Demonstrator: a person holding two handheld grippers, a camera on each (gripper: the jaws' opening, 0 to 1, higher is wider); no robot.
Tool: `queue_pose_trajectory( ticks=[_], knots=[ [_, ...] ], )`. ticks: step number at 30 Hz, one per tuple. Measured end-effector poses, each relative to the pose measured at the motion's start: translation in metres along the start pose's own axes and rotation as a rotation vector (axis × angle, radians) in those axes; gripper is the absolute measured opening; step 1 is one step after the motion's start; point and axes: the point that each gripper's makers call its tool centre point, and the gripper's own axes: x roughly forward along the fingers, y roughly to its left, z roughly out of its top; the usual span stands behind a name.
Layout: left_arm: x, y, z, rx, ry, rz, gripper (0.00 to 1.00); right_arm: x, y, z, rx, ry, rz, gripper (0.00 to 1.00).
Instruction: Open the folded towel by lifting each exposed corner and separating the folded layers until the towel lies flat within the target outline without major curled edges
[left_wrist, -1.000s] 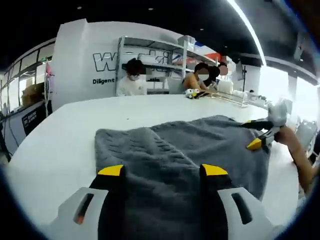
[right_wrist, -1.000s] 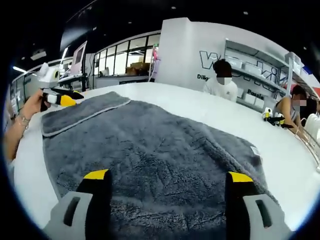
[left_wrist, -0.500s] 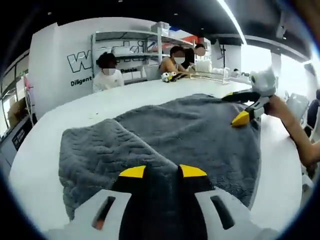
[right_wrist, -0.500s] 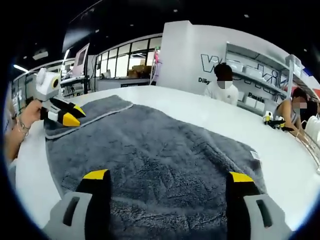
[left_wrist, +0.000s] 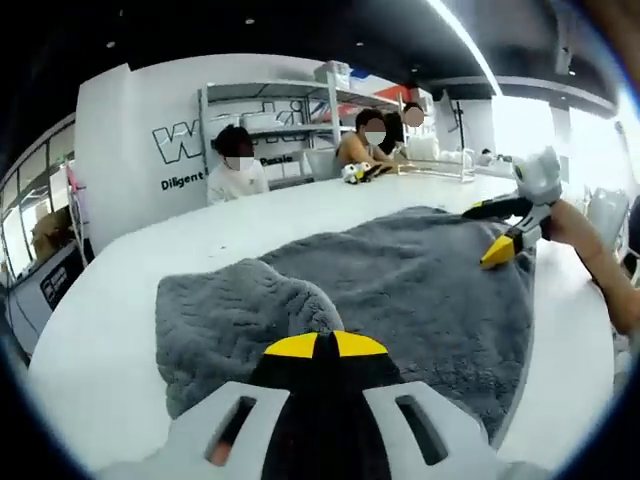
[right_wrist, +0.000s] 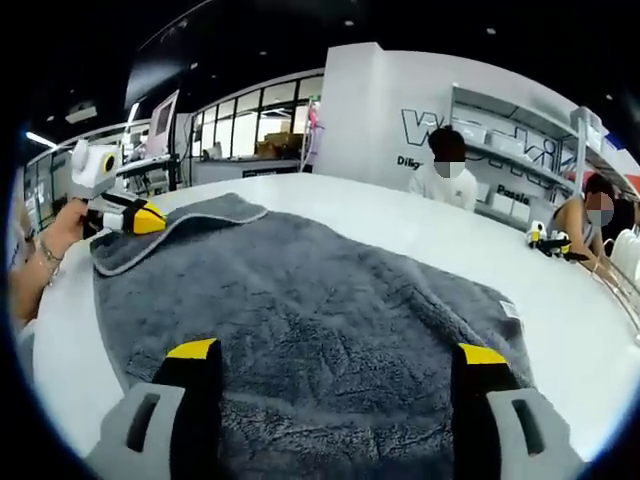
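Since half a second ago, the left gripper (left_wrist: 315, 345) has closed its jaws on a raised fold of the grey towel (right_wrist: 300, 300), which lies spread on the white table (left_wrist: 110, 320). Wide apart, the right gripper's (right_wrist: 335, 352) jaws hover above the towel's near edge, gripping nothing.

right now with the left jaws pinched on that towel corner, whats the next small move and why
Probably lift the left gripper and peel outward: it is shut on the folded-over flap of the towel, which lies doubled on the layer beneath, while the right gripper hangs open.
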Motion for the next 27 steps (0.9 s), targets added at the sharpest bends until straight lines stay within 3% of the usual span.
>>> queue_pose_trajectory(
  ticks=[7, 16, 20, 27],
  knots=[
    [-0.034, 0.064, -0.009, -0.131, -0.038, 0.107, 0.03, 0.001, -0.001, -0.001, -0.004, 0.005, -0.002, 0.97],
    [-0.077, 0.136, -0.047, -0.161, 0.024, 0.266, 0.04, 0.002, 0.000, -0.006, -0.008, 0.024, -0.005, 0.97],
    [-0.096, 0.159, -0.067, -0.147, 0.072, 0.344, 0.04, 0.002, 0.000, -0.006, -0.013, 0.026, -0.006, 0.97],
    [-0.117, 0.178, -0.086, -0.149, 0.100, 0.409, 0.04, 0.002, 0.001, -0.007, -0.010, 0.028, 0.001, 0.97]
  ],
)
